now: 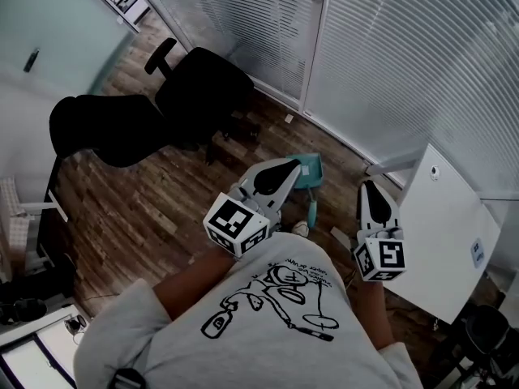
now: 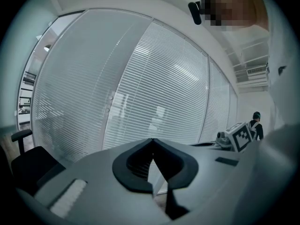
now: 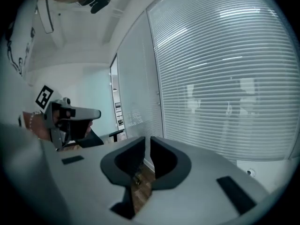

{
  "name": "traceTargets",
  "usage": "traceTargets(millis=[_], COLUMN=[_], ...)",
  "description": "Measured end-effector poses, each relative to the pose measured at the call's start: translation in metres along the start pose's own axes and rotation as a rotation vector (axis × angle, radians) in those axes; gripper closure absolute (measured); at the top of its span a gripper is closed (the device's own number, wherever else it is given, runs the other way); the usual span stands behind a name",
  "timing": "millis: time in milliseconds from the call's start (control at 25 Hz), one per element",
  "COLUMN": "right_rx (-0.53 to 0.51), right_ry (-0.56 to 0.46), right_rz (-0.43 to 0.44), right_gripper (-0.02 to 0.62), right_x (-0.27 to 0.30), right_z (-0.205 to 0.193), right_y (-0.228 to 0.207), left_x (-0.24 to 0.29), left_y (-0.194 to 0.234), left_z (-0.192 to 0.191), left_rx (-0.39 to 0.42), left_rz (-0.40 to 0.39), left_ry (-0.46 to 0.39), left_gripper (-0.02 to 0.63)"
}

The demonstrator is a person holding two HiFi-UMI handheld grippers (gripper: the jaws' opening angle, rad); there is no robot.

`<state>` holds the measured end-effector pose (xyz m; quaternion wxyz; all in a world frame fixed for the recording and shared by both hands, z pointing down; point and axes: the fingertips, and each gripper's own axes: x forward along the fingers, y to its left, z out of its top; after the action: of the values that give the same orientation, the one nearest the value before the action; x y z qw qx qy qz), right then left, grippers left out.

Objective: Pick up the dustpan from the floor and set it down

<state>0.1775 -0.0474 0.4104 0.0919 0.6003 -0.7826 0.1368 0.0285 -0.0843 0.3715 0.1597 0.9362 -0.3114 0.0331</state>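
In the head view the teal dustpan (image 1: 311, 169) lies on the wooden floor near the glass wall, its handle (image 1: 310, 211) pointing toward me. My left gripper (image 1: 281, 168) hovers over it and hides its left part; the jaws meet at the tips, shut and empty (image 2: 151, 142). Held up in the air to the right of the pan, my right gripper (image 1: 372, 190) has its jaws drawn together to a thin slit with nothing in them (image 3: 146, 143). Neither gripper touches the dustpan. Both gripper views look out level at the blinds and do not show the pan.
Two black office chairs (image 1: 201, 87) (image 1: 105, 128) stand to the left on the wood floor. A white desk (image 1: 442, 233) is close on the right. Glass walls with closed blinds (image 1: 389, 63) run behind the pan. A small white scrap (image 1: 289, 119) lies by the wall.
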Motion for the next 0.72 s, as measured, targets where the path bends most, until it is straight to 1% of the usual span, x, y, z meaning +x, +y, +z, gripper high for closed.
traceTargets(millis=[160, 280, 400, 560, 720], right_rx=[-0.012, -0.035, -0.047, -0.074, -0.098], right_ry=[-0.048, -0.072, -0.091, -0.119, -0.131], right_rz=[0.017, 0.037, 0.038, 0.032, 0.028], right_gripper=[0.569, 0.571, 0.572, 0.572, 0.572], right_x=[-0.008, -0.014, -0.021, -0.029, -0.034], right_z=[0.030, 0.046, 0.061, 0.076, 0.081], right_y=[0.012, 0.021, 0.025, 0.033, 0.035], left_x=[0.003, 0.006, 0.009, 0.007, 0.005], left_y=[0.000, -0.003, -0.007, -0.010, -0.012], left_z=[0.001, 0.001, 0.004, 0.009, 0.012], left_rx=[0.003, 0.005, 0.004, 0.001, 0.012], left_rz=[-0.005, -0.009, -0.021, -0.040, -0.031], left_ry=[-0.002, -0.004, -0.015, -0.038, -0.046], left_gripper=[0.604, 0.604, 0.604, 0.604, 0.604])
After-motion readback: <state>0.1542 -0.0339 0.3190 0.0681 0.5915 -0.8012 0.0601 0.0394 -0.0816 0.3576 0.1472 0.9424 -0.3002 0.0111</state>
